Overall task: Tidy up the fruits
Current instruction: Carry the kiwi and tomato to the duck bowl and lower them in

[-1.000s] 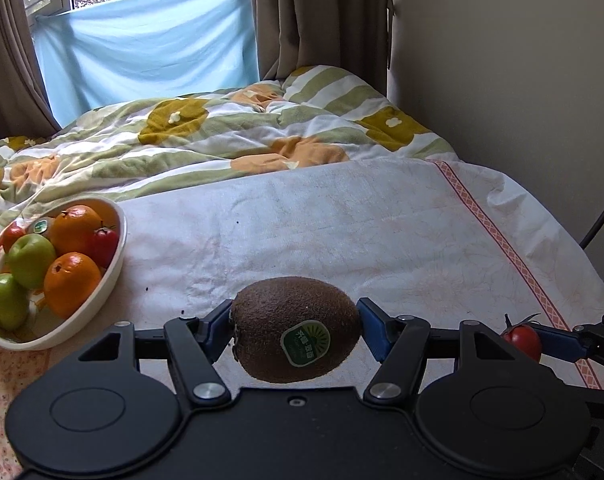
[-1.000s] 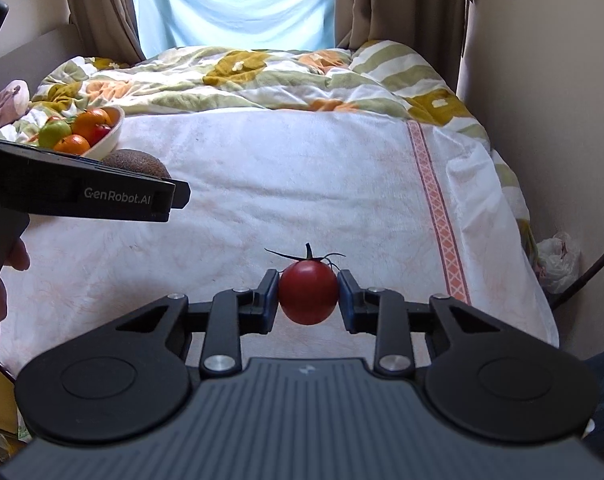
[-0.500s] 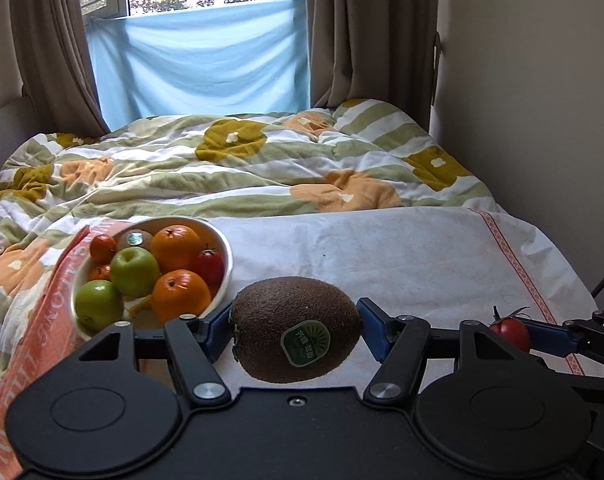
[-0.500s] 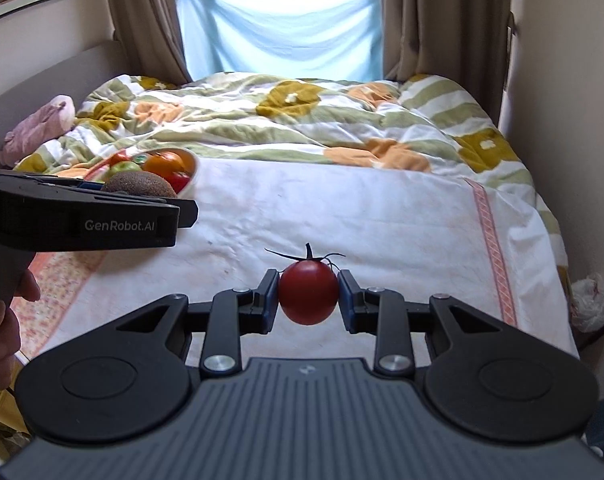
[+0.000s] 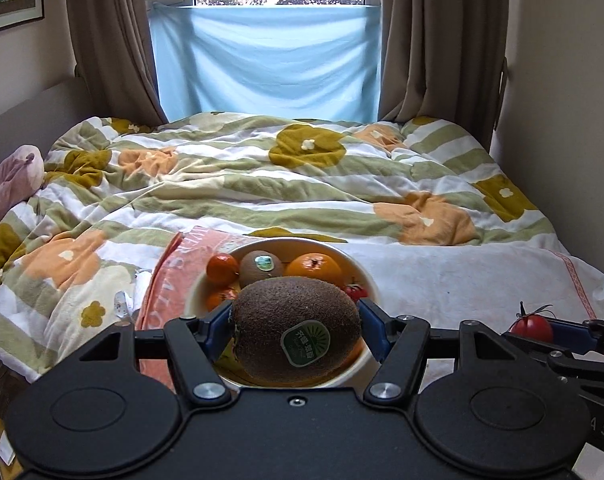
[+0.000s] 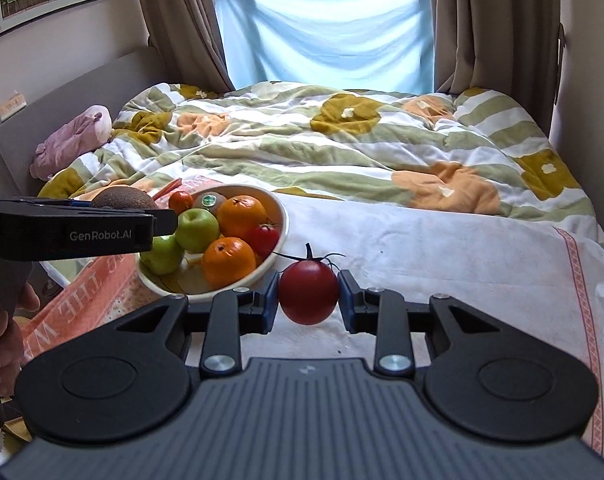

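Note:
My left gripper is shut on a brown kiwi with a green sticker, held above the near part of a white fruit bowl. The bowl holds oranges, green apples, another kiwi and small tomatoes; it also shows in the right wrist view. My right gripper is shut on a red tomato with a green stem, just right of the bowl, above the white cloth. The left gripper and its kiwi show at left in the right wrist view.
The bowl rests on a white cloth and an orange printed towel laid on a bed. A striped flowered duvet fills the far half. A pink soft toy lies at far left. Walls stand close on the right.
Both grippers have moved left toward the bowl with their fruit. The kiwi now hangs over the bowl, and the tomato is beside its right rim.

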`<state>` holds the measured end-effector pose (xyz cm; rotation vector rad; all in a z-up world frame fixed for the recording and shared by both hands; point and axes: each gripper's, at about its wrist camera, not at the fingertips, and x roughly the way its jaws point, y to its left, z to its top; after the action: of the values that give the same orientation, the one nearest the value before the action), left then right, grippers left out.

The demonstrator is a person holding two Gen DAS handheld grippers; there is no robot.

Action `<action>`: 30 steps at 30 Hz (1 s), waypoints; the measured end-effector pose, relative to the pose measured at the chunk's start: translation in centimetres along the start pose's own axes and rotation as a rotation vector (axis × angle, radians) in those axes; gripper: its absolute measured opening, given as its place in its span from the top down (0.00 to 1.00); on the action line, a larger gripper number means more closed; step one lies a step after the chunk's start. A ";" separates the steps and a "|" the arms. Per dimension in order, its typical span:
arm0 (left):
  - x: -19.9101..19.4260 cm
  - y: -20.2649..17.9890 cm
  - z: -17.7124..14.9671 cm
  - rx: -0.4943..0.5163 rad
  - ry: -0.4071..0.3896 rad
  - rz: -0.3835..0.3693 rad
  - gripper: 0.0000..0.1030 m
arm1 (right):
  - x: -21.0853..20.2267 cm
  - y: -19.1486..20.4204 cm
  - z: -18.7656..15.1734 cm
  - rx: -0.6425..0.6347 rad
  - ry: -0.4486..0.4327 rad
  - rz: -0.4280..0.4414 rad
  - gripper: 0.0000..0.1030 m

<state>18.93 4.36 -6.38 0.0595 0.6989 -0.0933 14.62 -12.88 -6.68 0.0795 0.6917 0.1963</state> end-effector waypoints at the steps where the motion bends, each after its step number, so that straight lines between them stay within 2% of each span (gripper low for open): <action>1: 0.3 0.7 0.2 -0.002 0.003 0.001 0.33 | 0.6 0.7 0.5 -0.001 0.001 0.005 0.56; 13: 6.0 6.9 1.8 0.000 0.048 -0.041 0.33 | 6.8 6.4 4.6 -0.009 0.023 -0.009 0.56; 21: 9.9 7.8 2.8 0.031 0.075 -0.086 0.33 | 10.6 7.8 5.5 0.004 0.057 -0.034 0.56; 30: 12.2 7.7 3.3 0.014 0.108 -0.105 0.33 | 12.4 7.3 5.5 0.024 0.079 -0.053 0.56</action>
<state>31.13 10.97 -11.60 0.0412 0.8092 -0.1970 26.39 -3.24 -9.18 0.0765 0.7742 0.1404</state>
